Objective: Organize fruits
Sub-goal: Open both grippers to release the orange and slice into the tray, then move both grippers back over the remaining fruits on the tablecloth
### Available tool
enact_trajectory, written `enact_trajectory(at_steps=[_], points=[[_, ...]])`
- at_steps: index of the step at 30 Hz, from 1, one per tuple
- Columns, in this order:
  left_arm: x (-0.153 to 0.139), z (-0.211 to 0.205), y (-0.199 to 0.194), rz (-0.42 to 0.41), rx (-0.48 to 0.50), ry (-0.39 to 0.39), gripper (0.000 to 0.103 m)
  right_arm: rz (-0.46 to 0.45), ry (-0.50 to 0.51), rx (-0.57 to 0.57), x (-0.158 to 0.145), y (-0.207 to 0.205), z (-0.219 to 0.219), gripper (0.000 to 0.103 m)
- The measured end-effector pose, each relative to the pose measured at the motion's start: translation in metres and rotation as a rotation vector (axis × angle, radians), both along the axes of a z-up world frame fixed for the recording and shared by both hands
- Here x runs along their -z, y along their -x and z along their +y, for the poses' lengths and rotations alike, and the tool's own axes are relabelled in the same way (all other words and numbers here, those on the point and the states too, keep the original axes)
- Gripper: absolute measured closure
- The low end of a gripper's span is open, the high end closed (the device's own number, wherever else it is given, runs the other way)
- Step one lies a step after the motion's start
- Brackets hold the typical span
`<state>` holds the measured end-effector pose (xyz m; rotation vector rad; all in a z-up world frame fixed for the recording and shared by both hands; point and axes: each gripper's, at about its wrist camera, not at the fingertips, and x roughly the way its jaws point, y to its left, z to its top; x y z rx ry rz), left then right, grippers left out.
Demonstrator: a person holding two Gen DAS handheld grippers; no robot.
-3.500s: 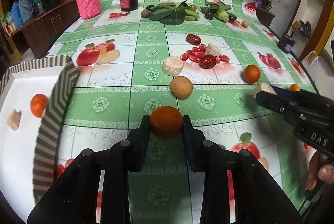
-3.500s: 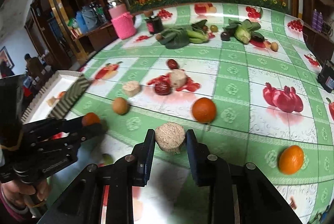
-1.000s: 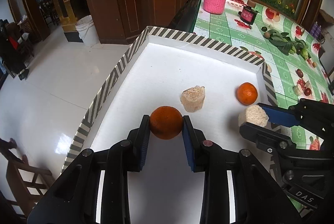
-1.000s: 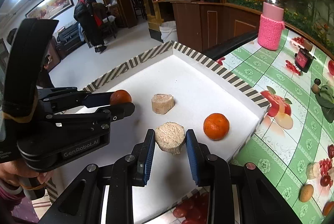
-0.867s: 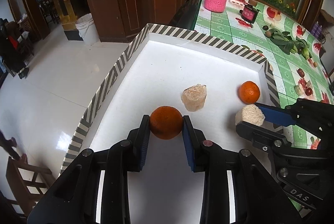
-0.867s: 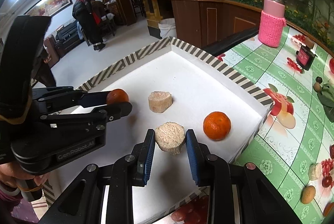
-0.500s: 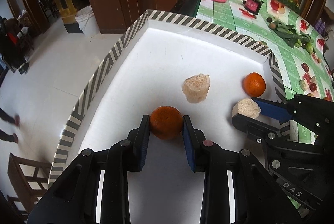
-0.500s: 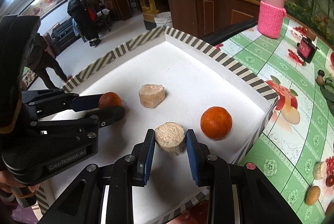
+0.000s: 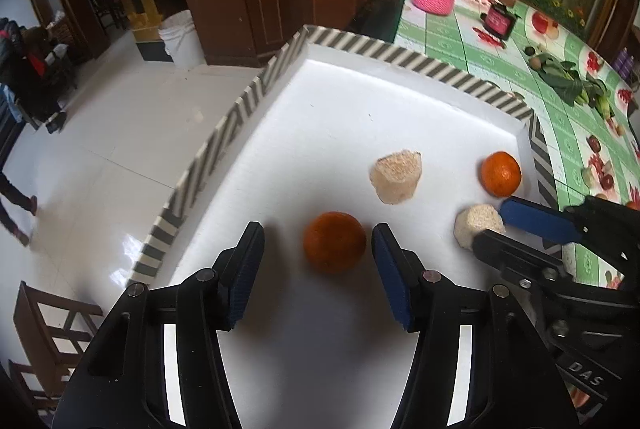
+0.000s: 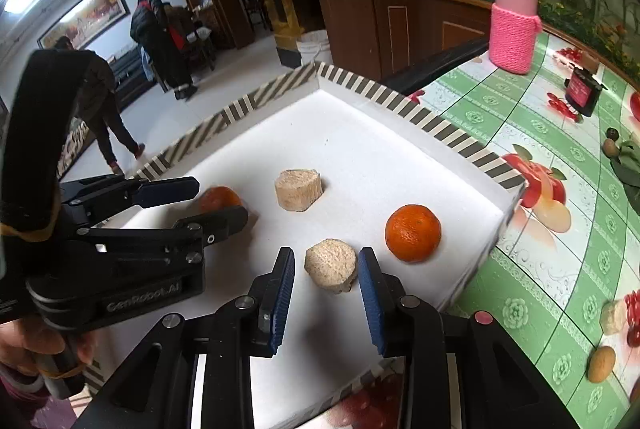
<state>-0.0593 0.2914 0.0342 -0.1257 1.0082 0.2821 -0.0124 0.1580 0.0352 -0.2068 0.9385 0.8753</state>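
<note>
Release step: left hand-held gripper (image 9: 318, 261) just spread off orange (image 9: 334, 247); right hand-held gripper (image 10: 326, 277) just parting around pale chunk (image 10: 331, 264), both inside tray (image 9: 400, 101). Next: lift clear, fetch remaining desk (image 10: 560, 269) fruit.

In my white striped-rim tray (image 10: 404, 105): dark orange tangerine (image 9: 334, 247) near its left rim, bright orange tangerine (image 9: 501, 173) by its right rim, two beige cut chunks (image 9: 395, 176) (image 9: 477, 225) btwn them.
</note>
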Motion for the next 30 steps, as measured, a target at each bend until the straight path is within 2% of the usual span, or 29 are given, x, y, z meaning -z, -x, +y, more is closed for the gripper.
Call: enact_trajectory(at_steps=[9,16,30], points=[[-0.024,-0.023,0.017,-0.101,0.002,-0.083,0.047,-0.037,-0.076,0.044,-0.023,0.015,-0.032,0.071],[-0.042,-0.061,0.025,-0.187,0.040,-0.126,0.047,-0.073,-0.070,0.112,-0.030,0.026,-0.069,0.071],[-0.044,-0.157,0.014,-0.217,0.207,-0.076,0.047,-0.090,-0.057,0.298,-0.030,0.033,-0.168,0.071]])
